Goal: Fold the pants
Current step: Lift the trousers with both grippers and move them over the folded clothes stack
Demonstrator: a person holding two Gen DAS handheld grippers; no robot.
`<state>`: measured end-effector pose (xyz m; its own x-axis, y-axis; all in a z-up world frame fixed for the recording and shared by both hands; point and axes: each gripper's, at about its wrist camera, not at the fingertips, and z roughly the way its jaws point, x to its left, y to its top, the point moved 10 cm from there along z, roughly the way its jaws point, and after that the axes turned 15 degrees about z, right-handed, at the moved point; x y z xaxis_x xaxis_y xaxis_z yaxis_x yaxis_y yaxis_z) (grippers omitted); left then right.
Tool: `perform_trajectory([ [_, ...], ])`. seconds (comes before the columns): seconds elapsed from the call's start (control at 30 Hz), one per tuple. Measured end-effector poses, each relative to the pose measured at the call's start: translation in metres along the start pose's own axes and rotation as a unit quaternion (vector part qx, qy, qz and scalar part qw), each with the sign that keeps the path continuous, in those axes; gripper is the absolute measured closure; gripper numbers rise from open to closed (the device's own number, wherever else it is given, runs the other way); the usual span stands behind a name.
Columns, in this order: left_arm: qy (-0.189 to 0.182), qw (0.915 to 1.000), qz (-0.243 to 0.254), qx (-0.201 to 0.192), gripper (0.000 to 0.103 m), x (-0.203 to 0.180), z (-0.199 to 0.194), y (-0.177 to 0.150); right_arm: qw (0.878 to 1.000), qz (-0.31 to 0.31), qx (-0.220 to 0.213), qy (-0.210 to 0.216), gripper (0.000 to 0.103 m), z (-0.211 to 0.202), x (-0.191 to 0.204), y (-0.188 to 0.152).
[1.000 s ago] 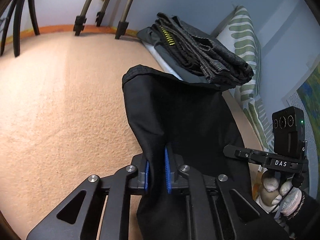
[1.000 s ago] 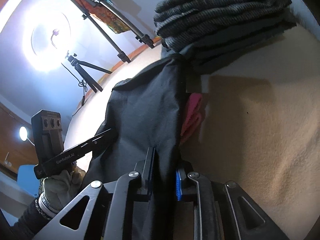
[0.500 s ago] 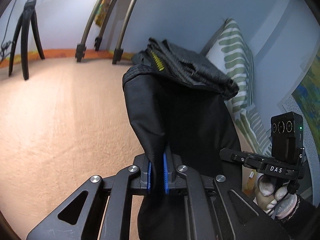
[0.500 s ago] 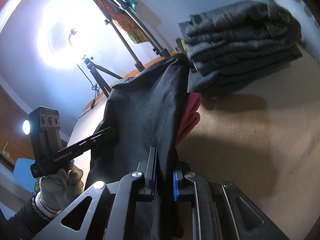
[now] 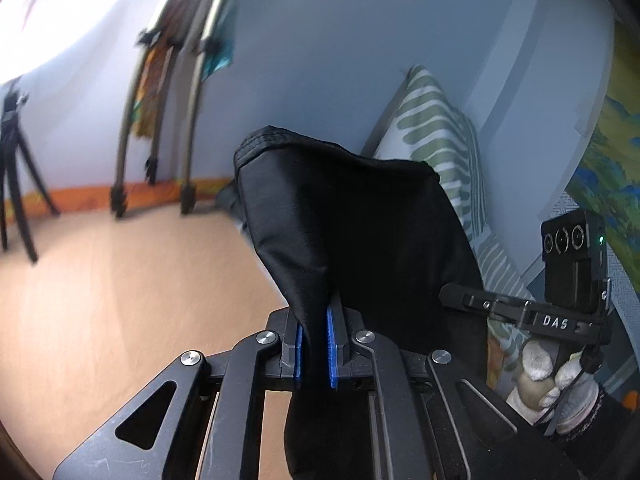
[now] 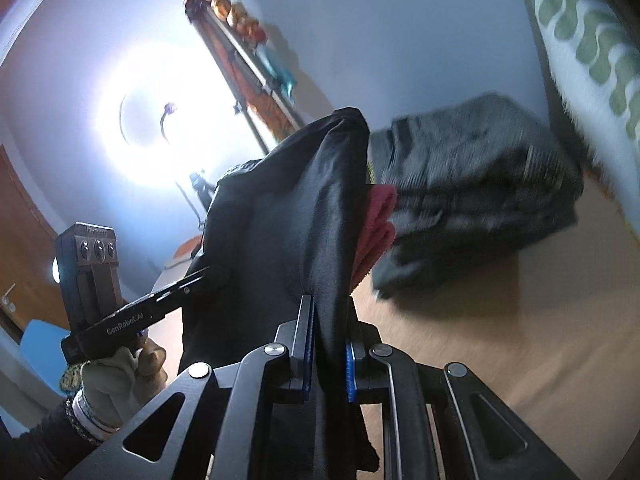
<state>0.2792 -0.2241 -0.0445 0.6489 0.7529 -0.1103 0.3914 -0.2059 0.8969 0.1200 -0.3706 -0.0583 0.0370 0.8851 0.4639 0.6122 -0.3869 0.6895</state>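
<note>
Black pants (image 5: 360, 232) hang lifted off the tan bed surface (image 5: 100, 300), stretched between both grippers. My left gripper (image 5: 316, 348) is shut on one edge of the fabric, blue pads pinching a fold. My right gripper (image 6: 328, 356) is shut on the other edge of the same black pants (image 6: 280, 232). Each wrist view shows the other gripper in a gloved hand: the right gripper (image 5: 472, 298) at the right of the left wrist view, the left gripper (image 6: 200, 276) at the left of the right wrist view. The lower part of the pants drops out of sight below both grippers.
A stack of folded grey and dark clothes (image 6: 476, 196) lies on the bed ahead, with a pink cloth (image 6: 378, 220) beside it. A green-patterned pillow (image 5: 436, 140) leans on the blue wall. Tripod legs (image 5: 192, 120) stand at the far edge, and a bright ring light (image 6: 160, 128) glares.
Both grippers have risen together with the pants, so the cloth now hangs higher and hides the folded stack in the left wrist view. Both views tilted upward toward the wall.
</note>
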Motion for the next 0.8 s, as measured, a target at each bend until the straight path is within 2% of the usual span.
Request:
perform_trajectory([
  [0.2,-0.007,0.999,0.019,-0.04,0.096,-0.01,0.017,0.061,0.999,-0.036,-0.036,-0.014,0.093,-0.03,0.011,0.067],
  [0.4,-0.009,0.9975,0.03,-0.063,0.096,-0.014,0.049,0.112,0.997,-0.04,-0.061,-0.028,0.093,-0.037,0.006,0.131],
  [0.6,-0.007,0.997,0.035,-0.069,0.096,-0.007,0.086,0.145,0.995,-0.051,-0.074,-0.049,0.093,-0.033,-0.007,0.183],
  [0.8,0.001,0.9979,0.033,-0.056,0.096,0.002,0.123,0.149,0.994,-0.051,-0.063,-0.067,0.093,-0.008,-0.033,0.226],
])
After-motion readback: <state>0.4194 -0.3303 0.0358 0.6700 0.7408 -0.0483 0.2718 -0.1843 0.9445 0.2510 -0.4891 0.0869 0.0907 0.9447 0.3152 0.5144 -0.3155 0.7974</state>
